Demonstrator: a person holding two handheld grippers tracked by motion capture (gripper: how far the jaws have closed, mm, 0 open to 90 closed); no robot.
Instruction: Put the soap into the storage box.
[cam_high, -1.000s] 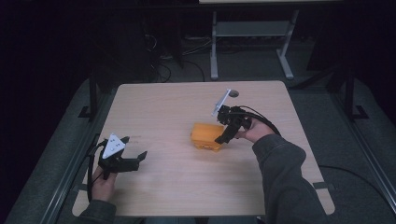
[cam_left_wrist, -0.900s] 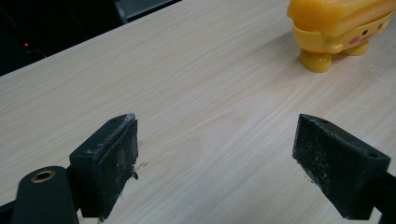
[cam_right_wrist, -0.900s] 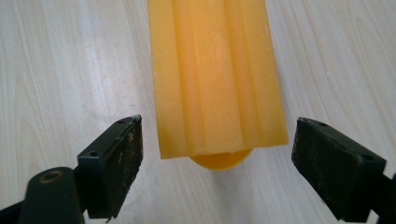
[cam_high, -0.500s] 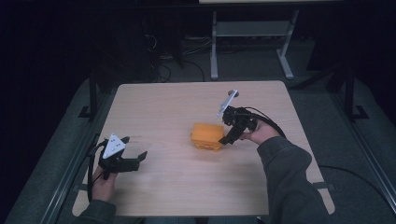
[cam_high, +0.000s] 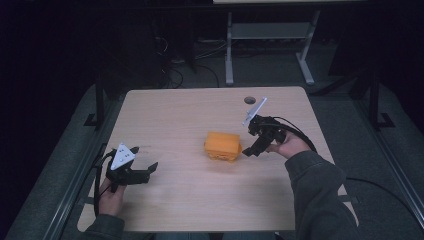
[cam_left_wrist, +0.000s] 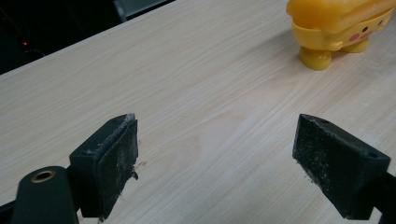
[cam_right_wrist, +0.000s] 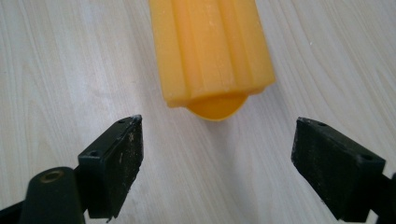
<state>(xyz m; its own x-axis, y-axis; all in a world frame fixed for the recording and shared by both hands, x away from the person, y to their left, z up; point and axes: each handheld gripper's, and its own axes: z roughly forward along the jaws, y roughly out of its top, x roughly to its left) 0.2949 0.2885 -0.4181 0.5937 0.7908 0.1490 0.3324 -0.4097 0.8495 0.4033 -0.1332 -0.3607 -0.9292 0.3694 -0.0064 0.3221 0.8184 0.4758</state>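
Worktop (cam_high: 200, 205): pale wood-grain top with a small round hole (cam_high: 249, 100) near its far edge.
Toy: yellow-orange toy (cam_high: 223, 146) standing near the middle of the worktop, slightly to the right; the left gripper view shows stubby feet and a pink cheek spot.
Right gripper (cam_high: 249, 151): held in the person's right hand (cam_high: 285, 145), just beside the toy's right side; jaws spread wide apart, nothing between them. In the right gripper view the toy's end lies just ahead of the gap, apart from both pads.
Left gripper (cam_high: 148, 169): held in the left hand (cam_high: 111, 196) near the front left corner, well apart from the toy; jaws wide apart over bare wood.
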